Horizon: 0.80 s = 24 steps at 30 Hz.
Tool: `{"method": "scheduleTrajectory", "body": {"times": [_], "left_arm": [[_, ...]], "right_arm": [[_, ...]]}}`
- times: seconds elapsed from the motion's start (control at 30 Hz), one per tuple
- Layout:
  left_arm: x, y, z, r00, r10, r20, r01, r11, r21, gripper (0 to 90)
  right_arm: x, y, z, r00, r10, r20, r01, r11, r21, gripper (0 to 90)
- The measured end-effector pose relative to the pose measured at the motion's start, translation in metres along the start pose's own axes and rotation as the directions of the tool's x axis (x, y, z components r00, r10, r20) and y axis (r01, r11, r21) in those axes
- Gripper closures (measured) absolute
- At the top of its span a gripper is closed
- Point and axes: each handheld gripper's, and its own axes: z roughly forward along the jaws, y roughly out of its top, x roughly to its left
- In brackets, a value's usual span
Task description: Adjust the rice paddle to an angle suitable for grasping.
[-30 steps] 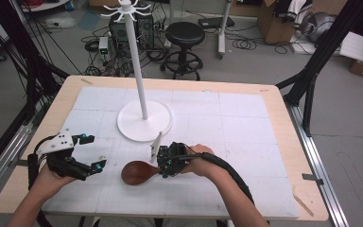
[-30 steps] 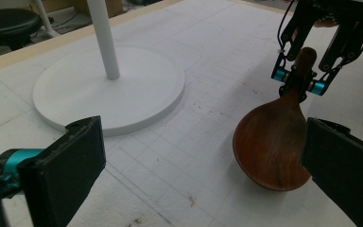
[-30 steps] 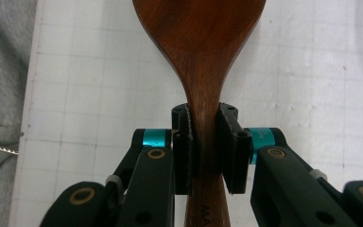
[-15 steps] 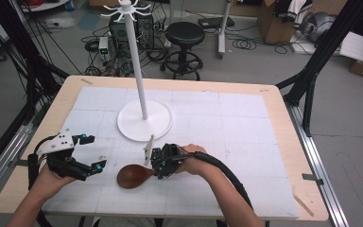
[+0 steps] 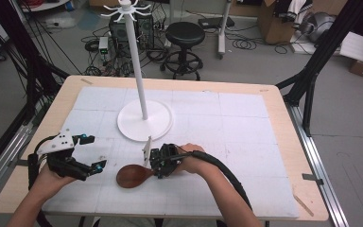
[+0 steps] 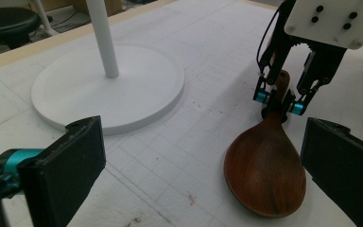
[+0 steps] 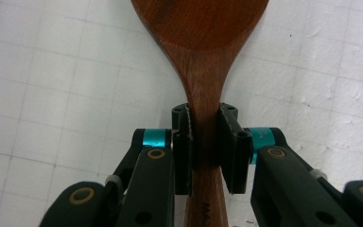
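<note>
Spoon (image 7: 203, 71) handle — clamped between fingers (image 7: 230, 146).

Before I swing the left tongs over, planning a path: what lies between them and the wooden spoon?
Only bare white mat between left tongs and wooden spoon, in left gripper view.

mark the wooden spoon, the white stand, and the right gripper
wooden spoon (image 6: 264, 175): left gripper view, middle of its bowl.
white stand (image 5: 145, 120): high view, bare part of its round base.
right gripper (image 7: 204, 142): right gripper view, midway between its fingertips, shut on the spoon's handle.
</note>
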Motion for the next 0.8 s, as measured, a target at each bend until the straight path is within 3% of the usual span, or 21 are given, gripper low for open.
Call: {"method": "scheduleTrajectory", "body": {"times": [0.13, 0.2, 0.4, 0.57, 0.73, 0.8], "left_arm": [[-0.001, 0.000, 0.000, 1.0000, -0.001, 0.001, 0.001, 1.0000, 0.004, 1.7], [-0.001, 0.000, 0.000, 1.0000, -0.003, 0.001, 0.003, 1.0000, 0.003, 1.7], [-0.001, -0.001, -0.001, 1.0000, -0.001, -0.001, 0.001, 1.0000, 0.001, 1.7], [-0.001, -0.001, -0.002, 1.0000, -0.003, -0.003, 0.003, 1.0000, -0.003, 1.7], [-0.001, -0.001, -0.001, 1.0000, -0.003, -0.006, 0.003, 1.0000, -0.002, 1.7], [-0.001, -0.001, -0.001, 1.0000, -0.004, -0.006, 0.004, 1.0000, -0.002, 1.7]], "right_arm": [[0.000, 0.000, 0.000, 1.0000, -0.001, 0.004, 0.001, 1.0000, 0.000, 75.8], [0.000, -0.001, -0.001, 0.9999, 0.002, 0.011, -0.002, 1.0000, -0.006, 70.6], [0.001, -0.006, -0.009, 0.9992, 0.036, 0.020, -0.036, 0.9993, -0.009, 64.7], [0.007, -0.014, -0.024, 0.9968, 0.067, 0.044, -0.067, 0.9976, 0.014, 66.5], [0.016, -0.024, -0.037, 0.9951, 0.090, 0.042, -0.090, 0.9959, 0.012, 71.0], [0.019, -0.027, -0.036, 0.9946, 0.100, 0.028, -0.101, 0.9943, 0.036, 73.6]]}}
